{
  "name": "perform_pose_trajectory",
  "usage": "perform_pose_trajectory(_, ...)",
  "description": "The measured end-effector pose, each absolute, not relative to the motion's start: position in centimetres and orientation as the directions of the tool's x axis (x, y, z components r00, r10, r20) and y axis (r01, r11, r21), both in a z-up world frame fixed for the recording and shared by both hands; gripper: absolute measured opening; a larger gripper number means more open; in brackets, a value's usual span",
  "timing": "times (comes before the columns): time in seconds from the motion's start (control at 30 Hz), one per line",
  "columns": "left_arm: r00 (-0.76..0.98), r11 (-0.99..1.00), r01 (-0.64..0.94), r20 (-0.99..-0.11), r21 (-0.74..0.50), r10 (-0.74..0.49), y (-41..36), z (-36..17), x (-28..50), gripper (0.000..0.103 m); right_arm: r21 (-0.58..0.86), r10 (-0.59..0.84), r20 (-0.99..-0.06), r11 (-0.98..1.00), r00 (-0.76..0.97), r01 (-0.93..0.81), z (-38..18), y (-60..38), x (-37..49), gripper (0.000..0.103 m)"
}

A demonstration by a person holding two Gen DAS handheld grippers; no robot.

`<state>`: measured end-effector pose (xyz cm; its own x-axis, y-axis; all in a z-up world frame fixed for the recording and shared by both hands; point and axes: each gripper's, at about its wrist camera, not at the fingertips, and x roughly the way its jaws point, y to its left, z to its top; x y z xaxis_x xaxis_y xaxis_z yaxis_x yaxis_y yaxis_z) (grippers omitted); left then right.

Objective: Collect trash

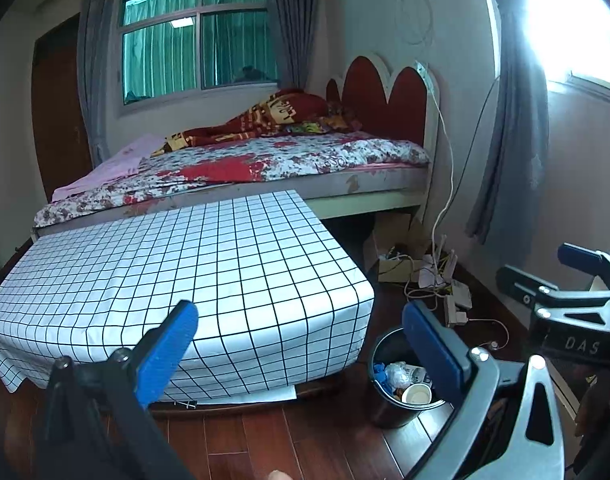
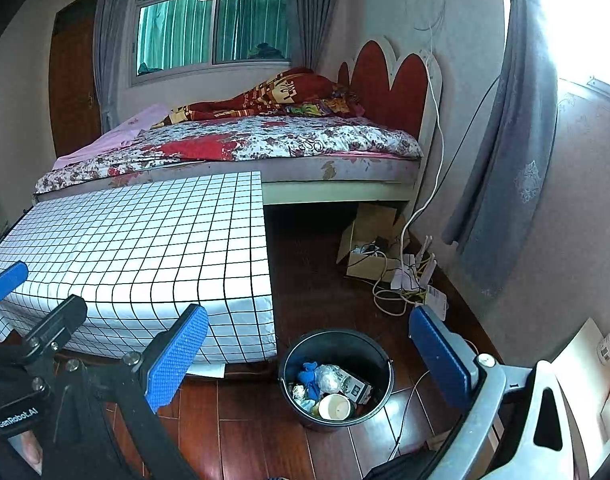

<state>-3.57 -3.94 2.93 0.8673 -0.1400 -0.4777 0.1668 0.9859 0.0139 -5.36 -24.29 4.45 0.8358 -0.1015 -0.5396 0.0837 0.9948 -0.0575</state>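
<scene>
Fingers of the left gripper (image 1: 301, 344) stand wide apart with nothing between the two blue pads. Left wrist view: one black trash bin (image 1: 379, 404) sits on the wood floor just right of the low table under a grid-patterned cloth (image 1: 177, 264); the gripper's right finger partly hides the bin. Inside the bin show one white paper cup (image 1: 416, 394), one crumpled clear wrapper (image 1: 397, 374) and one blue scrap (image 1: 379, 372). No loose item lies on the cloth. The right gripper (image 1: 569, 296) enters at the edge, right of the bin.

Right wrist view: the right gripper (image 2: 309, 356) is likewise spread and empty, held above the bin (image 2: 293, 368), whose whole mouth is seen. Counted there: one paper cup (image 2: 335, 406), one clear wrapper (image 2: 328, 378), one blue scrap (image 2: 311, 380), one small printed carton (image 2: 355, 390); other bits cannot be told apart. Beyond the bin, by the bed, one open cardboard box (image 2: 369, 236) and a tangle of cables (image 2: 389, 292). One fingertip of the left gripper (image 2: 5, 282) shows far left of the bin.

Judged step: collection appears finished or near its end; a next move would call for finding any remaining piece, none being evident
</scene>
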Motion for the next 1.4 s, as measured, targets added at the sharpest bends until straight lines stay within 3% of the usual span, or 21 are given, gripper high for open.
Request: perform_pose_trajectory(1.4, 0.866, 0.986, 0.163, -0.483, 0.034, -0.127, -3.8, 2.6, -4.0, 0.103, -0.022, -0.100, -0.549, 0.994, 0.830, 0.106, 3.8, -25.4, -6.1, 0.102)
